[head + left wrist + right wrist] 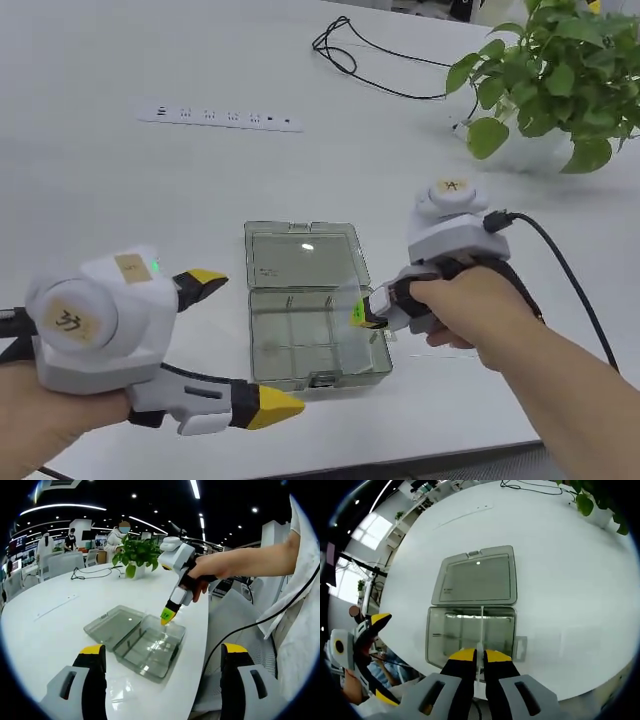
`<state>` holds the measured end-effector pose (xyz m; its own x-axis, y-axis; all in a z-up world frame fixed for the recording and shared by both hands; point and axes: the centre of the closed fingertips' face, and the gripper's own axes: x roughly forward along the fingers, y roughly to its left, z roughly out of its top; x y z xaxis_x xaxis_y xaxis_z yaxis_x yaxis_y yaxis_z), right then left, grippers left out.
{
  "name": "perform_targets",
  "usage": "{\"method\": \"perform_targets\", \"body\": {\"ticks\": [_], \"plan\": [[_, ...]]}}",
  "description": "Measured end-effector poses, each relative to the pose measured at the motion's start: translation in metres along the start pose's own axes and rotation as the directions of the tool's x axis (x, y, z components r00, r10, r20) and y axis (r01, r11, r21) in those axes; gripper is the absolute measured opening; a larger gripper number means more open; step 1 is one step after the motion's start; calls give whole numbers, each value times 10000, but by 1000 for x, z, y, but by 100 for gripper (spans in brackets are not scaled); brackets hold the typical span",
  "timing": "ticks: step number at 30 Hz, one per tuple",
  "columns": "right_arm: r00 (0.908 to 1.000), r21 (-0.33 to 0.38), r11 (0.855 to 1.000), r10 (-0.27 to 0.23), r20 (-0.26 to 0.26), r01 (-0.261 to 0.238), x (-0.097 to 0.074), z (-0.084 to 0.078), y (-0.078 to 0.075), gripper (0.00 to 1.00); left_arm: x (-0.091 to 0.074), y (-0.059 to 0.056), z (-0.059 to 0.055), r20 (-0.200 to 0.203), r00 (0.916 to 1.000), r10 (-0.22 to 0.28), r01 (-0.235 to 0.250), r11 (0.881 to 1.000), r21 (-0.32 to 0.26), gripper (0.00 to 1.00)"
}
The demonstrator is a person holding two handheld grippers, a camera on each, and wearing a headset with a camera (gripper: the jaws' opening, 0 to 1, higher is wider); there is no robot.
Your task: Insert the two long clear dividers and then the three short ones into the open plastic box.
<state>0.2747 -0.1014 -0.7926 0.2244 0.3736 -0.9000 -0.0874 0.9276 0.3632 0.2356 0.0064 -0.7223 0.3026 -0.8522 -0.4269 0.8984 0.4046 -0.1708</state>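
Left gripper (243, 341), jaws wide — right gripper (480, 655), jaws tight on a clear divider (481, 625) upright in the grey-tinted open box (430, 645).

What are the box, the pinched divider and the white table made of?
The box looks like clear, slightly smoky hard plastic: the table shows through its walls and the lid reflects a light. The divider pinched by the right hand-held gripper looks like the same clear plastic. The table has a smooth matte white top, perhaps laminate; that stays open.
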Motion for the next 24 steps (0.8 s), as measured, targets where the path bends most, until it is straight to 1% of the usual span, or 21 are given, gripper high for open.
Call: {"method": "perform_targets", "body": {"ticks": [1,3,7,9,11,12,17,21,24], "plan": [[10000,-85,10000,-12,11,13,0,0,0,6,0,0,0,14,10000,0,0,10000,-6,97],[10000,33,10000,-59,-16,59,1,1,-2,6,0,1,-1,-15,10000,3,-3,10000,-34,97],[9999,6,9999,-118,8,118,2,1,-1,6,0,0,0,17,10000,-20,20,10000,-45,97],[9996,-67,9996,-285,27,285,2,0,-2,6,0,-1,-1,14,10000,-35,35,10000,-57,97],[9996,-164,9995,-269,102,271,4,1,-1,6,0,0,-1,3,10000,-26,26,10000,-57,97],[9992,-229,9990,-377,113,379,4,1,-3,7,0,0,-1,28,10000,-29,29,10000,-68,97],[9993,-349,9987,-360,134,364,3,0,0,7,-1,0,-2,9,10000,-12,12,10000,-76,97],[9993,-336,9989,-328,164,333,3,0,-1,6,-1,1,-2,34,10000,29,-28,9999,-133,97],[9996,-366,9991,-222,196,229,2,1,4,6,0,0,-2,23,10000,8,-8,9999,-133,97]]}}
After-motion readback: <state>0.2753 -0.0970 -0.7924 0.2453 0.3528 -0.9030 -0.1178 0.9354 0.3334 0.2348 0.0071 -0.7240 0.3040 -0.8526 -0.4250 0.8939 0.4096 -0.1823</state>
